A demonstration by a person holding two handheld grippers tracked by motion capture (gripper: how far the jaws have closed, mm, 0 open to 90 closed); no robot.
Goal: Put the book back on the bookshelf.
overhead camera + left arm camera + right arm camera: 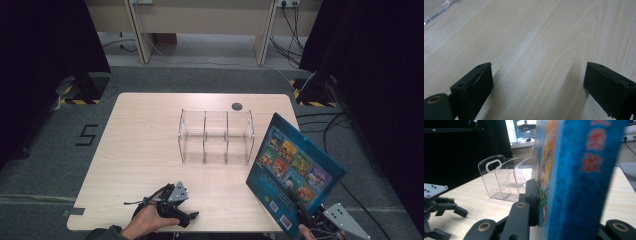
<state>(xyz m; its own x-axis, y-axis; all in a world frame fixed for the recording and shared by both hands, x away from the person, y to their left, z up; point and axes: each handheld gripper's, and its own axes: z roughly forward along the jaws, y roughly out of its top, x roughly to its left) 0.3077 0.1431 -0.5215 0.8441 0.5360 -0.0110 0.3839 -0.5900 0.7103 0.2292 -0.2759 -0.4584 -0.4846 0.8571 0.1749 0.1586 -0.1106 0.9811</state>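
Gripping the blue book (294, 167) by its lower corner, my right tongs (306, 218) held it tilted, long axis rising toward the clear organizer (216, 136); far jaw hidden. Left tongs (537, 85) gaped empty over the worktop (145, 140).

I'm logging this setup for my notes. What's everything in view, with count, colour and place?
Table: one, light wood, centre of the high view.
Book rack: one, clear plastic, three slots, empty, standing mid-table.
Book: one, blue cover with colourful picture panels, held tilted above the table's right front corner.
Cable port: one, dark, round, near the table's far edge.
Floor marking: one, black "5", left of the table.
Left gripper: black, open, holding nothing, low over the table's front edge.
Right gripper: black, shut on the book.
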